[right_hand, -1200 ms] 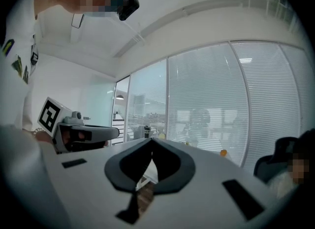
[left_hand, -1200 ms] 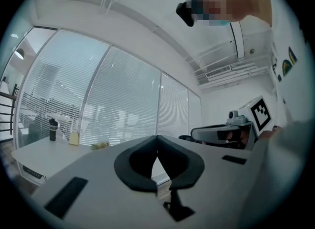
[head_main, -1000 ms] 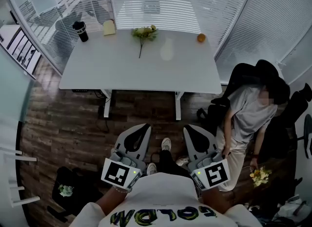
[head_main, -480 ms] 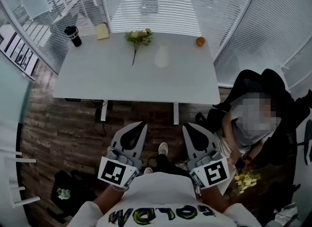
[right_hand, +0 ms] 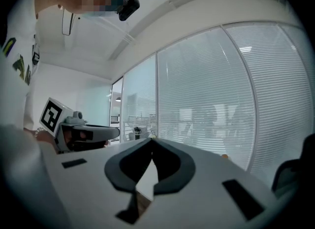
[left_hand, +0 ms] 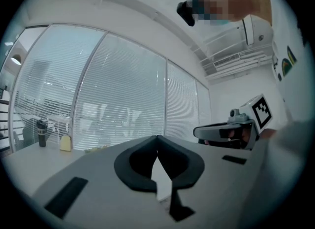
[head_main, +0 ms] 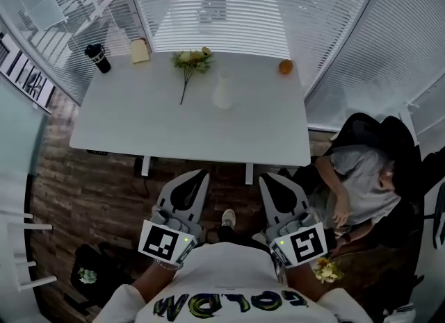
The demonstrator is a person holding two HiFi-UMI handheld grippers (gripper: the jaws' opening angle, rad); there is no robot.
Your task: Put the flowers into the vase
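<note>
**The pale vase could get knocked over**

Both grippers are clamped tight with nothing in them. The left gripper (head_main: 199,176) and the right gripper (head_main: 267,178) hang over the brown wood floor (head_main: 104,183), well apart from the flat white table (head_main: 278,134). The yellow and green flowers on a long thin stem (head_main: 192,60) lie near the far edge of the table, left of the middle. The small pale vase (head_main: 222,94) stands just beside the stem, closer to the middle.

I think the vase is the big worry. It is almost the same colour as the table, so it is hard to see, and a gripper reaching for the flowers could bump it over. The stem is thin and lies flat, so shut jaws would only push it; they must open first. A person in a grey top (head_main: 358,176) sits by the right edge, so a wide swing could hit them.
</note>
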